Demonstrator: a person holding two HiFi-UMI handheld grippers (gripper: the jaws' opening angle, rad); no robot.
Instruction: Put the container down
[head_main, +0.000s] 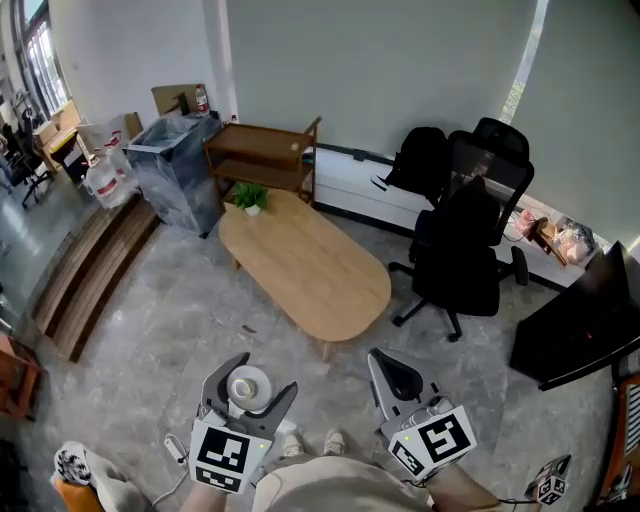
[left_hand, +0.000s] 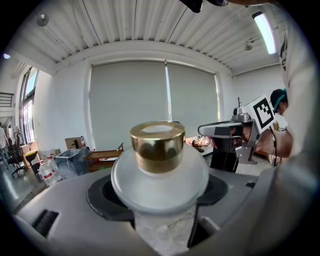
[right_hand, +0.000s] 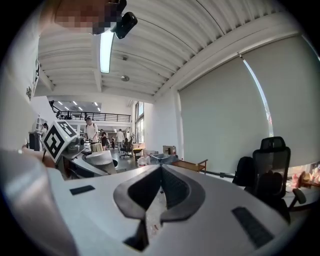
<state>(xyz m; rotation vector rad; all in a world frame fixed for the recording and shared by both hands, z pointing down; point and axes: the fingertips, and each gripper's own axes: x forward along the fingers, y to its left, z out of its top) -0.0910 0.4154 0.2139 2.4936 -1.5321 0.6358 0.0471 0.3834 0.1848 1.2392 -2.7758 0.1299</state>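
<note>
The container (head_main: 246, 386) is a frosted white jar with a shiny gold cap. It sits upright between the wide-spread jaws of my left gripper (head_main: 262, 376), which is shut on it and held low in front of my body, above the floor. In the left gripper view the container (left_hand: 157, 150) fills the middle, with the dark pads (left_hand: 102, 197) against its sides. My right gripper (head_main: 390, 372) hangs beside it to the right, apart from the jar. Its jaws meet with nothing between them (right_hand: 161, 172).
A long oval wooden table (head_main: 305, 265) stands ahead with a small potted plant (head_main: 250, 197) at its far end. Beyond are a wooden shelf (head_main: 262, 155) and a plastic-wrapped bin (head_main: 178, 165); black office chairs (head_main: 465, 250) stand right. A black cabinet (head_main: 590, 320) is at the far right.
</note>
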